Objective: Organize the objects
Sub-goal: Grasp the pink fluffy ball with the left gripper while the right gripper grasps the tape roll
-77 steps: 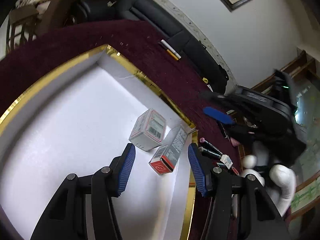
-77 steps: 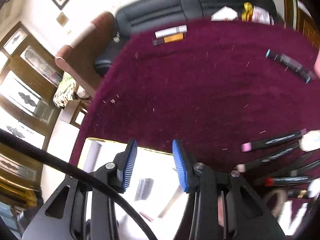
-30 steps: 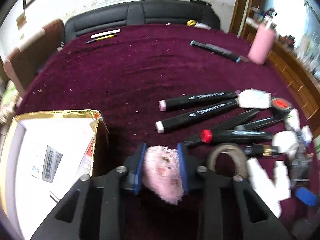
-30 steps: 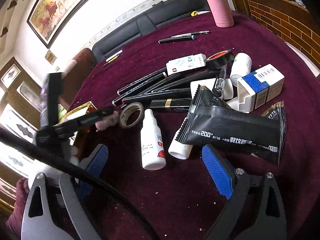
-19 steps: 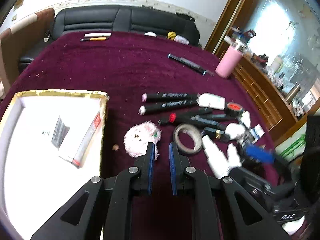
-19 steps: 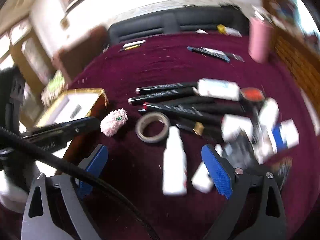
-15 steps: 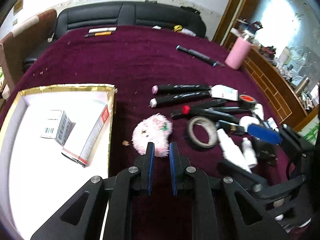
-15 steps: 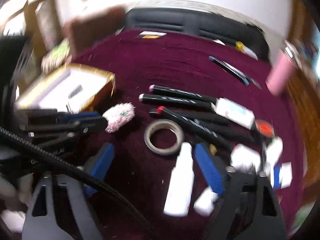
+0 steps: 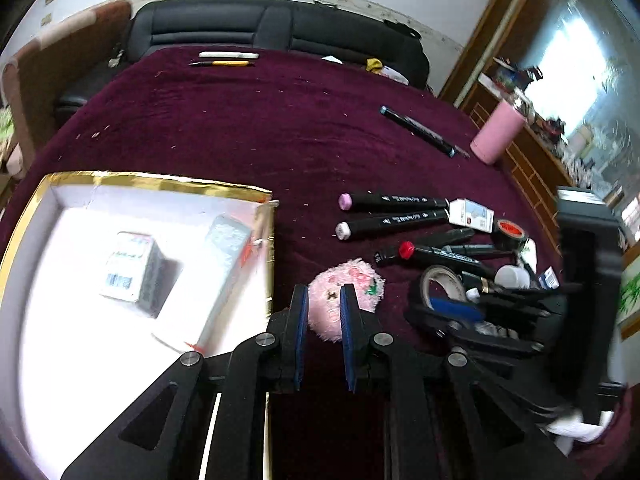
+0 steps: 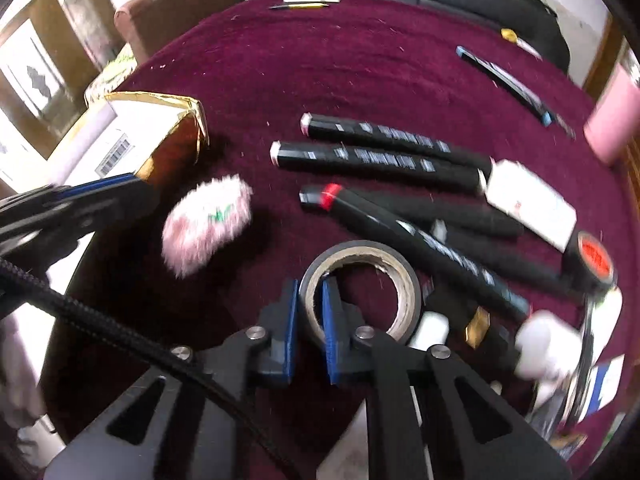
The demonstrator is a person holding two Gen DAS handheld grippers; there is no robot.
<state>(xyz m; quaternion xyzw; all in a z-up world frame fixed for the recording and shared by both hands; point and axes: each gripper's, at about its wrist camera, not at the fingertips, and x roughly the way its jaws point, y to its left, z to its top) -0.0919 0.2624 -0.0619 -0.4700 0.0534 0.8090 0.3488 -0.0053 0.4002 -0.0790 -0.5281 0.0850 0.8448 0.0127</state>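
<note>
Round table (image 9: 248,128) under dark red cloth, strewn along its right half with markers, bottles, small cartons. Gold-rimmed white box (image 9: 152,186) at left, two cartons already lying inside. Pile of black markers (image 10: 380,156) lying roughly crosswise, caps toward the box. Tape roll (image 10: 360,284) flat on the cloth, directly ahead of the right tool (image 10: 310,312); one pad outside the near wall of the ring, the other inside the hole, jaws just closed in and clenched on that wall. Pink fluffy ball (image 9: 346,298) on the cloth just right of the box's near corner, seen between the pads of the left tool (image 9: 323,312); jaws nearly together, whether pinching the fluff or merely lined up above it cannot be told. Box lying left of both tools, nearer the left one; likely next carry leftward over the gold rim.
</note>
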